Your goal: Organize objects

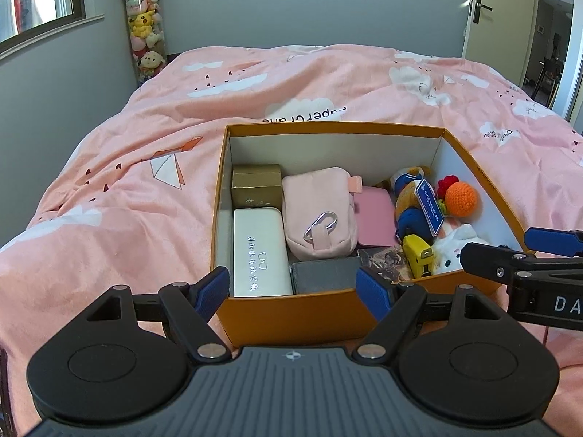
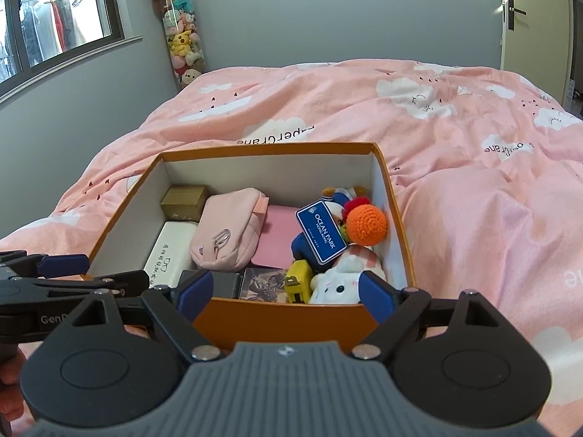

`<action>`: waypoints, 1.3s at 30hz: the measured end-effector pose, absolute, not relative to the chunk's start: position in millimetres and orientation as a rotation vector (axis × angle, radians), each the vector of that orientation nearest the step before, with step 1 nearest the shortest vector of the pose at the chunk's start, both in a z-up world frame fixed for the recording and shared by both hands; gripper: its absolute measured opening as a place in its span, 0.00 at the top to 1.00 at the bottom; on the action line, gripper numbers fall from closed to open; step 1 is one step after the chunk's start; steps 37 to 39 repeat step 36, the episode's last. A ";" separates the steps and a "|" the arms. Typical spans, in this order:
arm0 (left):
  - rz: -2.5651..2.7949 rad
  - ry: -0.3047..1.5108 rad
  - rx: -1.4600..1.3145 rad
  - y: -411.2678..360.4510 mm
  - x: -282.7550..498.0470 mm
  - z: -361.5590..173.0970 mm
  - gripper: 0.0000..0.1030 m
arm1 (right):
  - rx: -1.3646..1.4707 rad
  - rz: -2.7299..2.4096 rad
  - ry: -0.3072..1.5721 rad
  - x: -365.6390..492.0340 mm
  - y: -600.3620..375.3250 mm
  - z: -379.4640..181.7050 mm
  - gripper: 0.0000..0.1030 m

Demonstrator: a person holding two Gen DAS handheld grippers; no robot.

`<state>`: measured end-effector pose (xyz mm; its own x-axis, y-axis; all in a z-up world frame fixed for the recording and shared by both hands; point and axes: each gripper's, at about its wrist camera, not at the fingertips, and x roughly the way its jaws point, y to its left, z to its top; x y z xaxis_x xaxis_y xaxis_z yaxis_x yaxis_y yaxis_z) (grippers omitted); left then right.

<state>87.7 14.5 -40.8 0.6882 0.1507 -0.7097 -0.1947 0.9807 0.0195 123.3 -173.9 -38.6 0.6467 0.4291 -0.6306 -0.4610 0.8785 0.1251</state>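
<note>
two grippers of mine hang at the near edge of an orange box (image 1: 291, 313) that sits on a pink duvet (image 1: 127, 189). the left gripper (image 1: 293, 291) is spread wide and pinches nothing; its blue pads sit at the box's near wall, the left pad (image 1: 213, 289) just outside the near left corner. in its view the right gripper (image 1: 524, 251) reaches in from the right, over the box's near right corner. in the right wrist view the right gripper (image 2: 284, 293) is also spread wide and holds nothing, its pads on either side of the near wall's right part.

inside the box, along the left wall, a gold box (image 1: 257, 185) lies at the back and a white case (image 1: 260, 255) in front of it. a pink pouch (image 1: 319, 213) with a metal clip sits in the middle, touching both. a grey box (image 1: 326, 273) lies at the near wall. to the right are a flat pink item (image 1: 375, 216), a blue plush with a tag (image 1: 419, 207), an orange ball (image 1: 461, 195), a yellow toy (image 1: 419, 256) and a white plush (image 2: 337, 284), all crowded together.
</note>
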 end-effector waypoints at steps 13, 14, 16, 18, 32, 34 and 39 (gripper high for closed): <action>0.202 0.790 -0.058 16.9 88.9 -40.4 0.10 | -0.061 0.504 0.713 123.7 -172.9 -40.7 0.15; 0.202 0.790 -0.057 17.1 88.9 -40.3 0.10 | -0.061 0.503 0.715 124.0 -172.9 -41.2 0.15; 0.202 0.790 -0.056 17.1 88.7 -40.3 0.10 | -0.062 0.503 0.718 124.6 -172.8 -41.8 0.15; 0.202 0.790 -0.058 17.6 88.5 -40.2 0.10 | -0.062 0.501 0.720 124.8 -172.3 -42.6 0.15; 0.204 0.789 -0.062 18.6 87.7 -40.0 0.10 | -0.067 0.501 0.728 124.1 -171.8 -45.2 0.15; 0.204 0.789 -0.061 18.6 87.6 -39.9 0.10 | -0.067 0.500 0.728 124.1 -171.8 -45.2 0.15; 0.203 0.789 -0.062 18.3 87.2 -39.8 0.10 | -0.066 0.500 0.730 124.2 -171.8 -45.5 0.15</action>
